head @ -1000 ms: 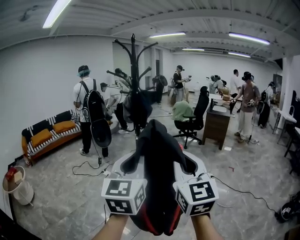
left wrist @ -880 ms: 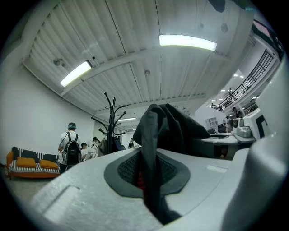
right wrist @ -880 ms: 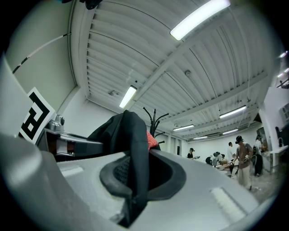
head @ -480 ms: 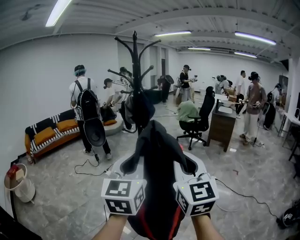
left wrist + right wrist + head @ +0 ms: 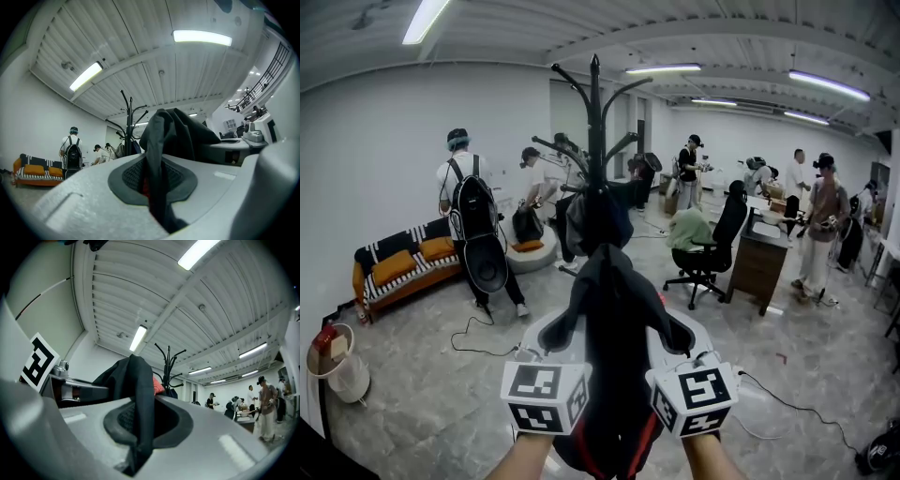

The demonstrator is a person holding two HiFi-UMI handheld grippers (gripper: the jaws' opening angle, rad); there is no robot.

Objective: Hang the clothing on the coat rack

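I hold a black garment with red lining (image 5: 614, 314) up in front of me, both grippers shut on it. The left gripper (image 5: 565, 330) pinches its left side and the right gripper (image 5: 673, 330) its right side. In the left gripper view the cloth (image 5: 161, 140) runs down between the pads, and the same goes for the cloth (image 5: 137, 390) in the right gripper view. The black coat rack (image 5: 594, 131) stands straight ahead, beyond the garment, with dark clothing (image 5: 598, 217) hanging on its lower hooks. The coat rack (image 5: 130, 123) also shows in the left gripper view, and the coat rack (image 5: 168, 363) in the right one.
A person with a backpack (image 5: 474, 220) stands left of the rack near a striped sofa (image 5: 398, 267). An office chair (image 5: 712, 246) and a desk (image 5: 759, 264) are to the right, with more people behind. Cables (image 5: 478, 337) lie on the floor; a white bin (image 5: 336, 367) sits at far left.
The coat rack has come closer and shifted right in the head view. Both grippers keep their hold on the garment, in the same place in the picture.
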